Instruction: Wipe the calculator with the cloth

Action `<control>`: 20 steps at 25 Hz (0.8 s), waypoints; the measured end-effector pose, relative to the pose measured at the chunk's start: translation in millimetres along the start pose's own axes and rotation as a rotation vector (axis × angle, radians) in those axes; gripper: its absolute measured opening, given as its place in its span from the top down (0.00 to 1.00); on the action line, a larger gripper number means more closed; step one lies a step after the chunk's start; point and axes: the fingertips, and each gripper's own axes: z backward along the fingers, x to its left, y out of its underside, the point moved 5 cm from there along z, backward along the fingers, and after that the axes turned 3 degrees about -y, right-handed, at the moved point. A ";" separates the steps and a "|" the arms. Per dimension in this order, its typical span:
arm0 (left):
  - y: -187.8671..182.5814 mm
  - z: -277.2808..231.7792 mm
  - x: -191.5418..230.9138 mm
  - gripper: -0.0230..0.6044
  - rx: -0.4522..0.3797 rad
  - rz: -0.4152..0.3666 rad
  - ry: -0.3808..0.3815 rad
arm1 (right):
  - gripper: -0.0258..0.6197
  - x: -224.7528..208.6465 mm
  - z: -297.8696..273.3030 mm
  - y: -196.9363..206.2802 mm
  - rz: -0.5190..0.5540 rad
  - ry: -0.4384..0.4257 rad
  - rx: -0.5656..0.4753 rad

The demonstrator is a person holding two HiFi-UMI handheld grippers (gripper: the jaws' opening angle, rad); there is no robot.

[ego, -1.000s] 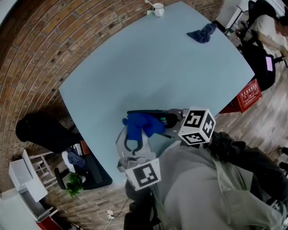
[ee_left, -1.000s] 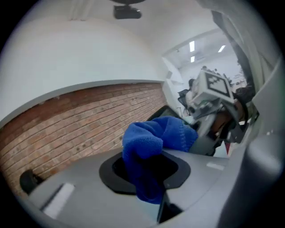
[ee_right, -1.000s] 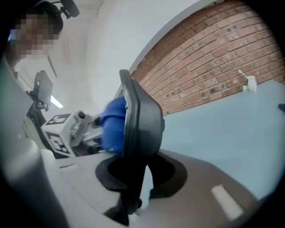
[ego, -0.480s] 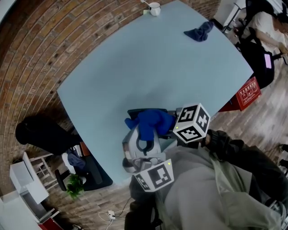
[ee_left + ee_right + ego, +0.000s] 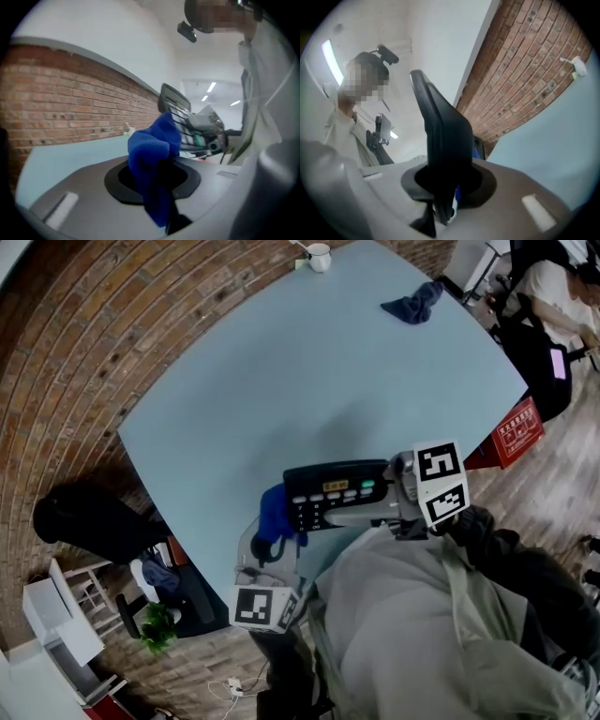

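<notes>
The head view showed the keyed face of the calculator (image 5: 333, 495), held tilted above the near edge of the counter (image 5: 281, 381). The right gripper view showed only its dark back, clamped in the right tool (image 5: 440, 192). The left tool (image 5: 159, 183) pinched the bunched blue cloth (image 5: 152, 150) just beside the calculator's left end. The pads of both tools were covered.

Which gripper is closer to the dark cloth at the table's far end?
Right. The right gripper, gripping the calculator, is straight across from the dark cloth; the left gripper, gripping the blue cloth, is farther back and leftward.
</notes>
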 end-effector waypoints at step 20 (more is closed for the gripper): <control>20.5 -22.4 -45.4 0.84 -0.132 0.480 0.330 | 0.84 -3.2 -23.4 -16.8 0.004 0.056 -0.125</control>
